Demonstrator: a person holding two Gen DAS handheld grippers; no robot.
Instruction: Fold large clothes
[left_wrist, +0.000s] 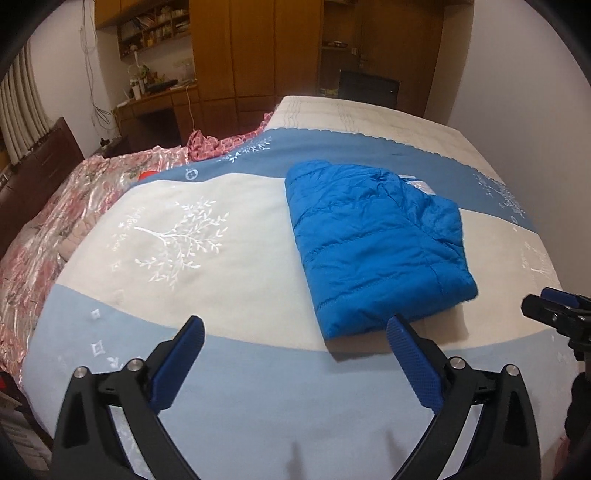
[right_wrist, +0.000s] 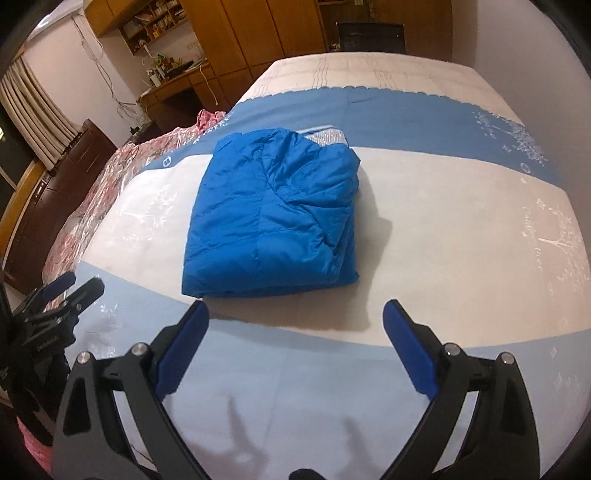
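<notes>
bed: blanket (right_wrist: 424, 206), blue-white stripes
jacket (right_wrist: 273, 218): blue, folded, lying flat
left gripper (left_wrist: 295, 332): spread, empty
right gripper (right_wrist: 295, 317): spread, empty

Left wrist: above the bed (left_wrist: 258, 406), angled down, jacket (left_wrist: 373, 240) right of centre.
Right wrist: same tilt, jacket (right_wrist: 273, 221) centred.
Shared: jacket, bedspread, wardrobe (left_wrist: 255, 48).

The bright blue puffer jacket (right_wrist: 273, 218) is folded into a chunky, wrinkly rectangle, lying flat on the white band of the bedspread, silvery-grey lining peeking out at its far edge.
</notes>
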